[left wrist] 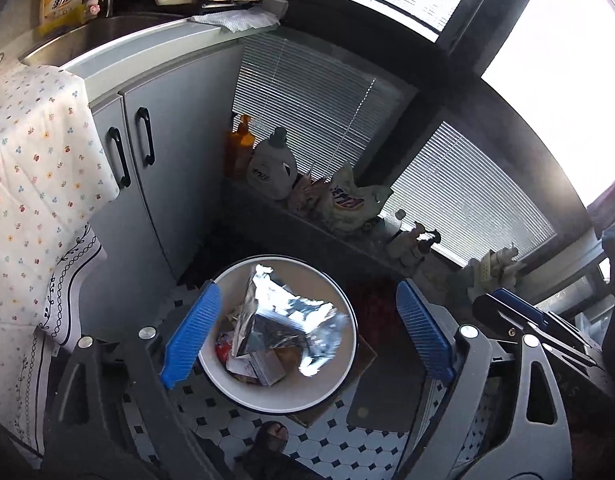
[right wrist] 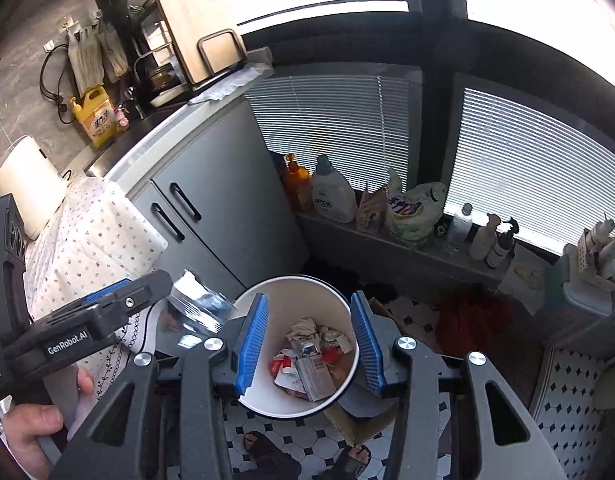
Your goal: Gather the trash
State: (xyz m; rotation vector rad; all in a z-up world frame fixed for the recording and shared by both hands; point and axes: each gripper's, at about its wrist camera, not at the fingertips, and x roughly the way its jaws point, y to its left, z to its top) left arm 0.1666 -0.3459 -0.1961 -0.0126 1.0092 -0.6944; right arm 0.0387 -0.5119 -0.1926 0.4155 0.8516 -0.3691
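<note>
Below both grippers, on black-and-white tiled floor (right wrist: 307,436), a round white waste bin (right wrist: 275,292) is seen, part-filled with crumpled paper and wrappers (right wrist: 307,360). Left gripper (left wrist: 307,344): blue-padded jaws spread wide, nothing pressed between the pads. A crumpled silver foil bag (left wrist: 275,316) is seen between and beyond them, over the bin's mouth; whether it has come to rest on the trash cannot be told for certain. From the right wrist view the same bag (right wrist: 199,304) shows just beside the bin's rim. Right gripper (right wrist: 307,344): jaws roughly half apart, nothing held. Grey cabinet (right wrist: 227,200) beside bin. Detergent bottles (right wrist: 333,192) lined along window ledge. Floral cloth (left wrist: 39,168) hung at left.
</note>
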